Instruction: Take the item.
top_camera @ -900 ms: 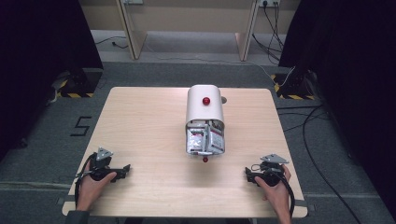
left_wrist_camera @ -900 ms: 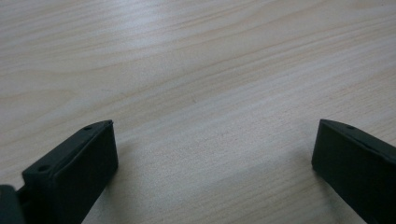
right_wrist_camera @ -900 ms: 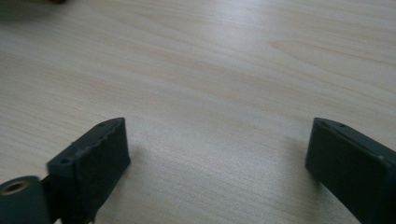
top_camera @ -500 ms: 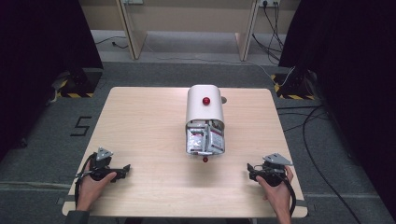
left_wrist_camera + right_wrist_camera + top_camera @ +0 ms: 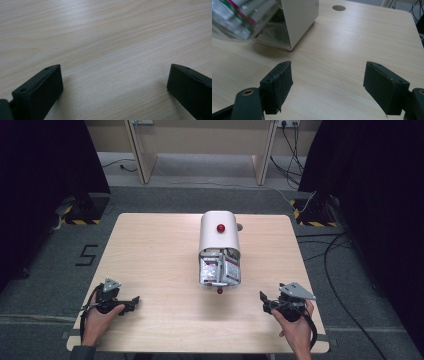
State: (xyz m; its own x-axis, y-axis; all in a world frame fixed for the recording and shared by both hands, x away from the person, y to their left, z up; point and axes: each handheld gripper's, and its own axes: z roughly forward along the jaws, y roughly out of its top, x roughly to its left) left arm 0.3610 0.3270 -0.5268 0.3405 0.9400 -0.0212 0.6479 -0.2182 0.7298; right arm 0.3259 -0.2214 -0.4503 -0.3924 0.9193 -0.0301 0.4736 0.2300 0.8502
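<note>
A white round-topped box (image 5: 219,237) with a red knob (image 5: 220,228) lies in the middle of the wooden table (image 5: 150,250). Its near end is open and shows silvery packets (image 5: 219,270); a second small red knob (image 5: 219,291) sits just in front. The box's white wall (image 5: 299,17) and the packets (image 5: 239,17) behind a clear flap appear in the right gripper view at upper left. My left gripper (image 5: 134,302) (image 5: 115,66) rests open at the near left over bare wood. At the near right my right gripper (image 5: 263,301) (image 5: 327,63) is open, holding nothing, pointing toward the box.
A round hole (image 5: 239,226) (image 5: 338,8) is cut in the tabletop behind and right of the box. Dark curtains flank the table, and cables run over the floor (image 5: 320,245) at the right. Bare wood lies on both sides of the box.
My right gripper has shifted very slightly to the right. The left gripper and the box have not moved.
</note>
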